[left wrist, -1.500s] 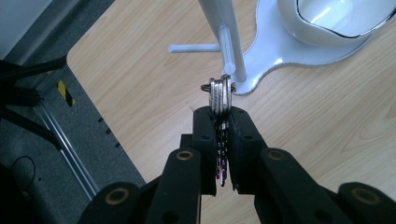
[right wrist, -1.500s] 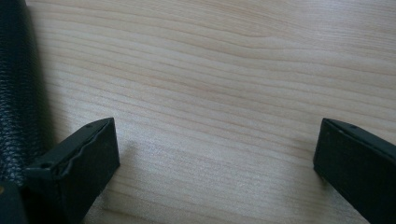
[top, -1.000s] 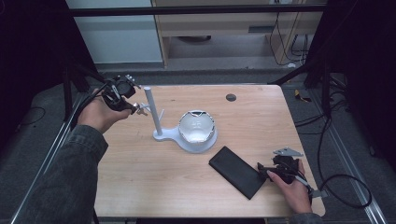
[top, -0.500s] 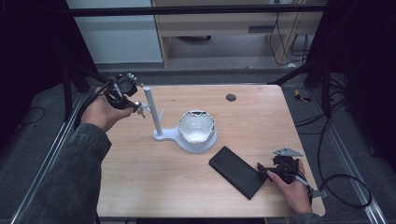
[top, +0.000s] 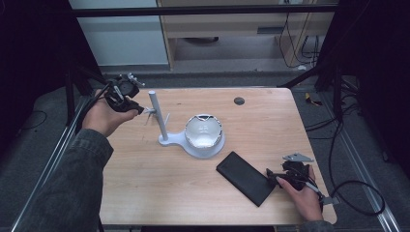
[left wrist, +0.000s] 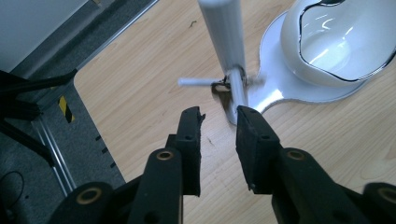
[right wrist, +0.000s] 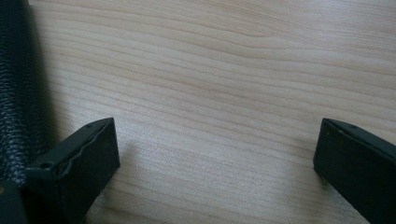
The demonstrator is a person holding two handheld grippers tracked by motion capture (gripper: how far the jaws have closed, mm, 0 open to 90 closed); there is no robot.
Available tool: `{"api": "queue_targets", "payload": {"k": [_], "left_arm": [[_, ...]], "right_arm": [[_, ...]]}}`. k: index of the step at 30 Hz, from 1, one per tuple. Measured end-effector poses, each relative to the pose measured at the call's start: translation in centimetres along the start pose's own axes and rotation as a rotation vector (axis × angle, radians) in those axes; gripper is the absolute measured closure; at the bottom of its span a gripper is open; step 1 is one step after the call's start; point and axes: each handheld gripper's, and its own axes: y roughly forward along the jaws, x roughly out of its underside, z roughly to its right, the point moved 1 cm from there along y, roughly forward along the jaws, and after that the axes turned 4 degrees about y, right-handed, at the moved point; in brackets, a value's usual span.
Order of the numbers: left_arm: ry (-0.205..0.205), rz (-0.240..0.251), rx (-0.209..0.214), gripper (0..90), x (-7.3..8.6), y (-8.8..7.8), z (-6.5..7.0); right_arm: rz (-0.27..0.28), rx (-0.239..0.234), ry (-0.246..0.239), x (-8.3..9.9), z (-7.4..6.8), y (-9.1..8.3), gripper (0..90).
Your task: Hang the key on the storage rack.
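The left gripper is held above the far-left part of the surface, pointing toward the white stand. In the left gripper view, the gripper has its jaws at a narrow gap; they have just been opening, and nothing lies between them. The pads touch nothing.

Directly ahead of the left gripper stands the post, upright on its flat white base. A thin white peg projects sideways from the post, just beyond the jaw tips. A small dark ring-like item hangs at the junction of peg and post; what it is cannot be told. The left gripper is near the peg but apart from it.

Beyond the post, on the same base, sits the white bowl with a glossy, uneven rim. In the high view the bowl lies well to the far side of the post from the left gripper.

The right gripper rests low at the near-right part of the surface. In the right gripper view, the gripper has its jaws spread wide, with bare wood between them. The black case lies just outside one jaw, beside it; contact cannot be confirmed. In the high view the case lies flat, angled, between the right gripper and the base.

A small dark disc lies on the far part of the surface, well apart from both grippers.
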Motion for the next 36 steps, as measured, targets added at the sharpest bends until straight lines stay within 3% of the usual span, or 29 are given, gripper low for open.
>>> {"api": "queue_targets", "payload": {"k": [6,15,22,33,36], "left_arm": [[0.000,0.060,0.006,63.0,0.6,-1.5,1.0],[0.033,0.077,0.016,57.3,0.5,-2.0,2.4],[0.070,0.101,0.038,46.9,-0.1,-1.4,4.9],[0.118,0.141,0.120,37.6,-0.1,1.0,9.1],[0.138,0.156,0.159,37.3,-0.1,2.3,11.0]], "right_arm": [[0.000,0.000,0.000,0.0,0.0,0.0,0.6],[0.000,0.000,0.001,0.0,0.0,0.0,0.6],[0.001,-0.001,0.004,0.0,0.0,0.0,0.5],[-0.002,0.000,0.002,0.0,0.0,0.0,0.6],[0.004,-0.028,0.010,-0.3,0.0,-0.3,7.0]]}}
